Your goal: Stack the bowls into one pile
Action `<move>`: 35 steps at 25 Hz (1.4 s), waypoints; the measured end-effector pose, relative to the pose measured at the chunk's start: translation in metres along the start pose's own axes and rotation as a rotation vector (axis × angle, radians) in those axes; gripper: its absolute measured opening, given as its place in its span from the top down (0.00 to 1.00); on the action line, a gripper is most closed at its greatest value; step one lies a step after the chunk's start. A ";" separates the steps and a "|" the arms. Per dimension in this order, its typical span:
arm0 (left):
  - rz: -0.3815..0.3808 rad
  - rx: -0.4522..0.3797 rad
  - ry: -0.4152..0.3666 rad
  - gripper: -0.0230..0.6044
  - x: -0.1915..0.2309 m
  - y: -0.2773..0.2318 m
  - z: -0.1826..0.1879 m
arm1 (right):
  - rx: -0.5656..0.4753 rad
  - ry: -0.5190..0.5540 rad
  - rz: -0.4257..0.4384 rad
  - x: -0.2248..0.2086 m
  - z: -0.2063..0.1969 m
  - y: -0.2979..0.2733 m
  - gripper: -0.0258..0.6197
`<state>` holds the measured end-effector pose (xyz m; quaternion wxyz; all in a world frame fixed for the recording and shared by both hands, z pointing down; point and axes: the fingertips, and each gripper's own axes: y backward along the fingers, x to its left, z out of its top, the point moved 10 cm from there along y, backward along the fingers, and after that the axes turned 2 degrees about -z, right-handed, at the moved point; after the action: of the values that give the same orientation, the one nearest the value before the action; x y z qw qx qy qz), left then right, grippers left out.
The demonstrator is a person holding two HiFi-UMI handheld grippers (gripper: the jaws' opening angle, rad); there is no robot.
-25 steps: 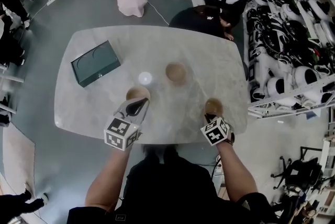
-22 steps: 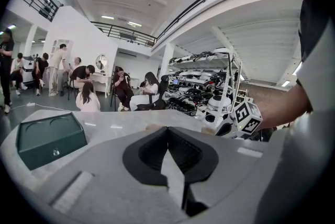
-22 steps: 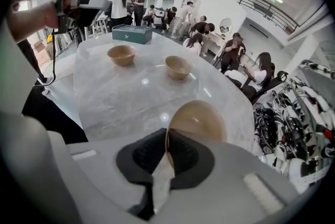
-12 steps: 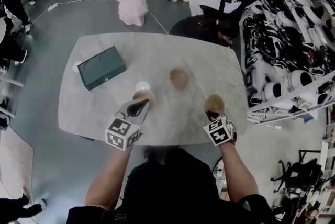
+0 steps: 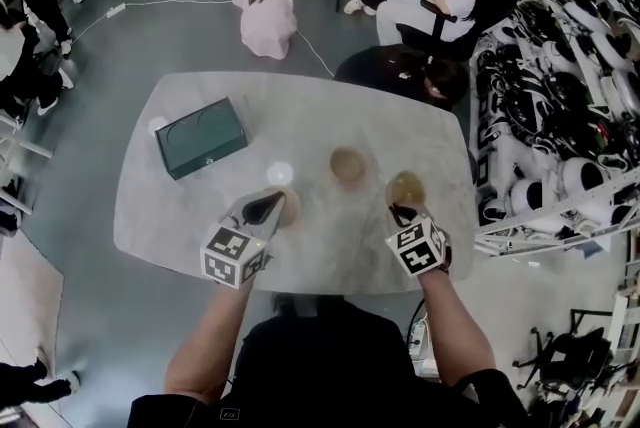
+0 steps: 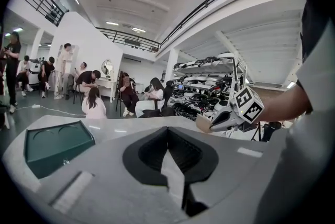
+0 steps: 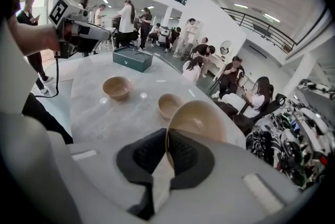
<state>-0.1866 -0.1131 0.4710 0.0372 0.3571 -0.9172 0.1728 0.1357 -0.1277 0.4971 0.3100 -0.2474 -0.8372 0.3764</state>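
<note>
On the marble table before you, three tan bowls stand apart; none is nested in another.

**Right gripper.** Your right gripper is clenched on the rim of the held bowl. In the right gripper view, one pad lies inside the wall and the other outside it, and they pinch the near edge. The held bowl hangs tilted above the tabletop with its hollow facing up. In the head view it sits just to the right of the centre bowl.

**Left gripper.** Your left gripper has its jaws fully together and carries nothing. In the left gripper view, the two pads meet along one line and only tabletop shows beyond them. In the head view, its tip overlaps the third bowl and partly covers it. The right gripper view shows the left gripper off to the side of that bowl and apart from it.

**Bowls on the table.** The centre bowl stands upright near the middle of the table. The third bowl stands upright to its left, closer to you.

**Other items.** A green box lies on the far left part of the table, well apart from all three bowls. Beyond the far edge, several people sit or crouch on the grey floor. Racks of white equipment run along the right side of the room.
</note>
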 end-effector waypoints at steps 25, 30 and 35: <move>0.175 0.041 0.080 0.95 0.045 -0.024 0.003 | -0.046 0.317 0.193 -0.025 0.095 -0.110 0.93; 0.192 0.049 0.101 0.95 0.051 -0.024 -0.005 | -0.014 0.363 0.228 -0.017 0.096 -0.134 0.93; 0.207 0.058 0.114 0.95 0.056 -0.023 -0.009 | 0.015 0.389 0.261 -0.011 0.095 -0.151 0.93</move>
<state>-0.2133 -0.1617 0.4969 0.0610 0.2512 -0.9401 0.2224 0.0483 -0.2698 0.5621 0.4161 -0.4189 -0.7199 0.3648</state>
